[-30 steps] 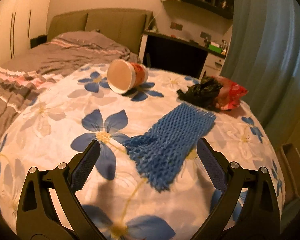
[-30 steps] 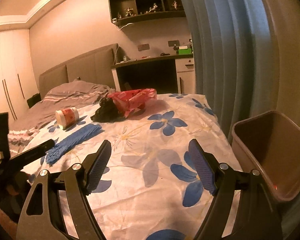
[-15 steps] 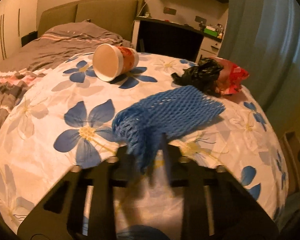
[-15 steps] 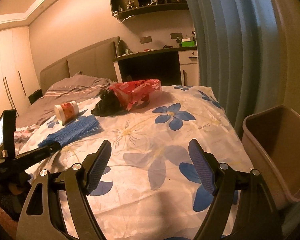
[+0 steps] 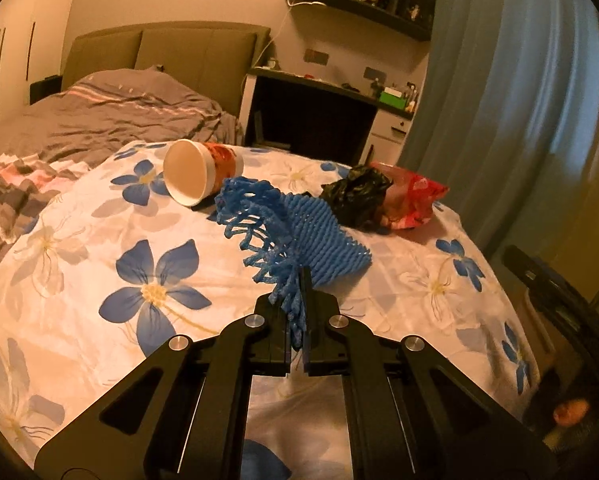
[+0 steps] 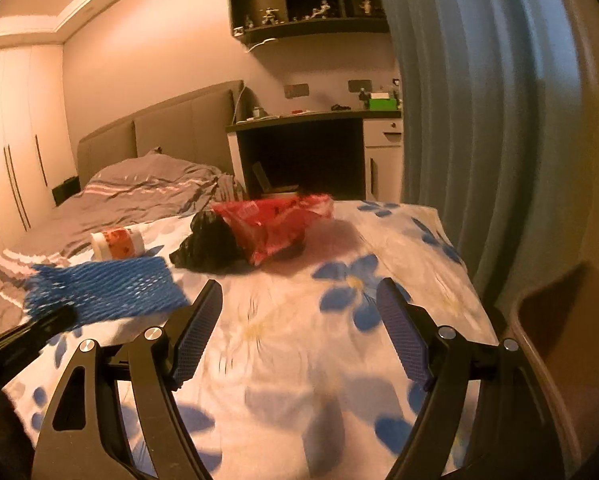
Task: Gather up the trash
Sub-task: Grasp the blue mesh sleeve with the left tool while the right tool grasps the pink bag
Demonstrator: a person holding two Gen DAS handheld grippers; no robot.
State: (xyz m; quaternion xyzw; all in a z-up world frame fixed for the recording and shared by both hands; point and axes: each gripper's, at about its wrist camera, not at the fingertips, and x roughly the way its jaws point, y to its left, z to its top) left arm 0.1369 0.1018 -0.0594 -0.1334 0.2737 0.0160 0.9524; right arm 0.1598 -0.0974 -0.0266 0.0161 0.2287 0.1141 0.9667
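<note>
So our left gripper [image 5: 296, 312] has its jaws clamped tight on one end of the blue net [image 5: 295, 232], and the net is lifted off the sheet [image 5: 99, 248], flopping forward from the pinch. Our right gripper [image 6: 299, 328] is spread wide with nothing in it, hanging over the flowered sheet. Progress-wise we'd call it early days: one piece is in hand but nothing looks binned yet, since what we can see of the bin [image 6: 559, 340] inside is bare. Left on the sheet are the cup [image 5: 197, 170] lying on its side, and the black bag [image 5: 355, 196] touching the red bag [image 5: 411, 200] further back. Room to move seems fine to us: the bin sits just off the right edge of the bed, beside the curtain [image 6: 479, 120], and the stretch of sheet between the grippers and that edge has nothing on it. Only thing to watch is the dangling net snagging on the bin rim, and the curtain crowding that side.
</note>
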